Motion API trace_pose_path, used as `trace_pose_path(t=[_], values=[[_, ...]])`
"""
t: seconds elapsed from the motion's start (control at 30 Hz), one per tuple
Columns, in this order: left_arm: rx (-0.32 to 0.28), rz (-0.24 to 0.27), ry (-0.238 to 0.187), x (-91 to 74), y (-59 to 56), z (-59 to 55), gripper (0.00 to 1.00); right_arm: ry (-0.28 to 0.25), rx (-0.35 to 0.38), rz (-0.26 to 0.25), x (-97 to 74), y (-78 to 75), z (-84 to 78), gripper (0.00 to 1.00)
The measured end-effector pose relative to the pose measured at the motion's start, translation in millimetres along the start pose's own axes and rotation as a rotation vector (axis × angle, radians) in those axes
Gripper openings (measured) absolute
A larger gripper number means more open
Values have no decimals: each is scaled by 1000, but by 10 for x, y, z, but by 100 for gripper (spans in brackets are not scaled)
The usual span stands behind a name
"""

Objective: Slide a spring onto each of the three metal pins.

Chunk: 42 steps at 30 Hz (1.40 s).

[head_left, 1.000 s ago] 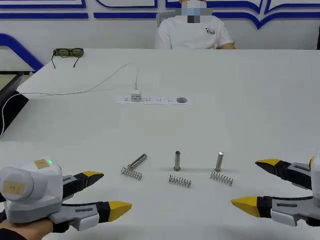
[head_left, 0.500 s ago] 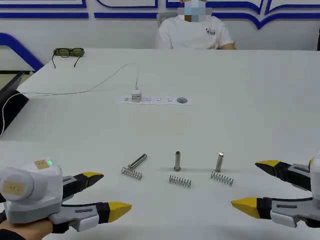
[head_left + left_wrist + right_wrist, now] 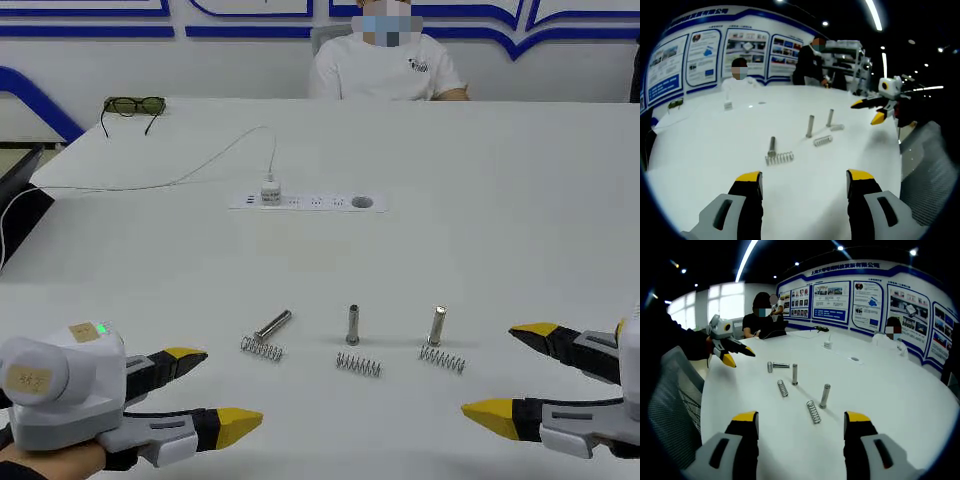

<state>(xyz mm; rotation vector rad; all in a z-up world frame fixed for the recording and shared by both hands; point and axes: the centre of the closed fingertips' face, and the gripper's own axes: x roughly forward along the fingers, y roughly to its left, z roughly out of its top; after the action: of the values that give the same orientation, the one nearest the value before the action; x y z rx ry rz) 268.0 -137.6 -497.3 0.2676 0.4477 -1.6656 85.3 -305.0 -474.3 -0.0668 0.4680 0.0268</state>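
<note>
Now, closest to you, your left gripper (image 3: 222,385) is at the near left over the white table (image 3: 520,220), its yellow-tipped jaws wide apart and holding nothing. Your right gripper (image 3: 496,369) is at the near right, also wide open and empty. Between them and a little farther, three springs lie in a row: the left spring (image 3: 262,348), the middle spring (image 3: 358,364) and the right spring (image 3: 441,358). Just behind each one is a metal pin. The left pin (image 3: 273,325) lies slanted on its side, its near end just beside the left spring. The middle pin (image 3: 352,325) and the right pin (image 3: 437,325) stand upright, apart from their springs. No spring is on a pin yet. Farther away lies a power strip (image 3: 310,201) with a thin cable (image 3: 180,178) running left. At the far left rest dark glasses (image 3: 133,104), and a person in a white shirt (image 3: 385,65) sits at the far side
</note>
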Motion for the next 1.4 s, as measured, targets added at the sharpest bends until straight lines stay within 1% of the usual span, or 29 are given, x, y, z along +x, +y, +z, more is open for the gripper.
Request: trace_pose_path(t=[0.47, 0.9, 1.17, 1.3, 1.4], values=[[6, 1, 2, -7, -41, 27, 69, -9, -1, -3, -7, -4, 28, 70], [0, 12, 7, -31, -31, -7, 69, -8, 0, 7, 5, 6, 11, 70], [-5, 8, 10, -1, -41, -19, 69, -4, 5, 7, 10, 22, 1, 70], [-7, 5, 13, 14, -27, -29, 69, -4, 6, 6, 7, 27, 5, 70], [-9, 1, 18, 35, -25, -57, 69, 0, 7, 6, 7, 30, -7, 70]])
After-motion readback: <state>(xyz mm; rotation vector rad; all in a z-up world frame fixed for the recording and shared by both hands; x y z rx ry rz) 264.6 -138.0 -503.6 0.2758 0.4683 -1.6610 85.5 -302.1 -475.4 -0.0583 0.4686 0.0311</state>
